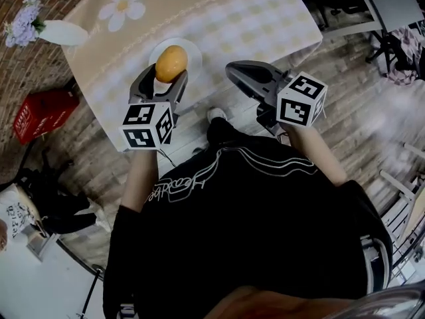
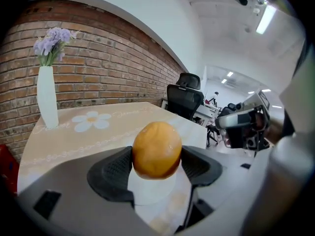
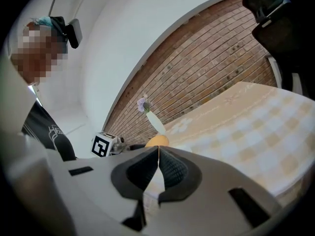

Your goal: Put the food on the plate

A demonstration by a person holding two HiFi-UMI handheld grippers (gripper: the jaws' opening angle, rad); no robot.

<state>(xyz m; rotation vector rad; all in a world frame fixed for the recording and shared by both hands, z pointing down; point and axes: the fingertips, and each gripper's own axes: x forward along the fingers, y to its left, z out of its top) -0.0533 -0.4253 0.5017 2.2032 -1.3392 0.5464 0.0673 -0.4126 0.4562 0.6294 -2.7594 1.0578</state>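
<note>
Black shirt (image 1: 252, 205) of the person fills the lower half of the head view, nearest the lens, with both forearms reaching up toward 12 o'clock. At about 11 o'clock the left gripper (image 1: 166, 80) has its jaws pinching an orange (image 1: 170, 63) from both sides; the left gripper view shows the ribbed pads pressed against the fruit's flanks and the fruit upright between them. Directly beneath it lies the white plate (image 1: 194, 53), on the near part of the table (image 1: 265, 18) under its checked and flowered cloth. Whether the orange already touches the plate or hangs just above it cannot be told from either view. At about 1 o'clock the right gripper (image 1: 240, 72) hovers beside the plate, near the table's front edge, its jaws pressed together on nothing, as the right gripper view makes plain. A white vase (image 1: 63, 32) of lilac flowers stands far off at 10 o'clock, and a red crate (image 1: 40, 115) sits on the floor at 9 o'clock, both well clear of the work. By my reading the step in hand is the placing itself, nearly done. The next move calls for settling the orange fully onto the middle of the plate, spreading the jaws gently so the round fruit does not roll off, then drawing the gripper straight back toward 6 o'clock.
</note>
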